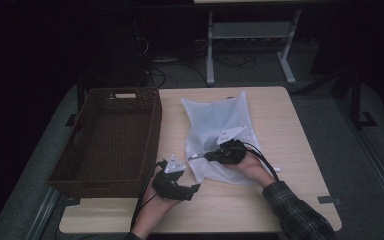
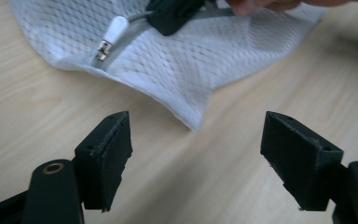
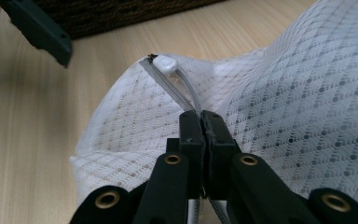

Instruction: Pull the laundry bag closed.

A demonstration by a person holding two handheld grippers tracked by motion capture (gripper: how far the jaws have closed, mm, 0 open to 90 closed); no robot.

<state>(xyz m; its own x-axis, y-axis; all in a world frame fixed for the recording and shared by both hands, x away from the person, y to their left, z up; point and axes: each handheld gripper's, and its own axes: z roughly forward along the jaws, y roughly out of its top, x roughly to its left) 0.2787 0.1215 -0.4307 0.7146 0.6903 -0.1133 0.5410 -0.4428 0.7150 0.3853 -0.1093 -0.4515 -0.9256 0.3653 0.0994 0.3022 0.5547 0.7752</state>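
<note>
White mesh bag [image 1: 215, 131], grey zip [image 3: 175, 87] pinched in right tongs [image 3: 200, 122].

On the surface [image 1: 290, 130], the basket [image 1: 105, 145] sits at the left and the mesh bag [image 1: 215, 125] lies just right of it, with the right gripper [image 1: 196, 157] over the bag's near edge and the left gripper [image 1: 196, 187] nearer the person, between basket and bag.
</note>
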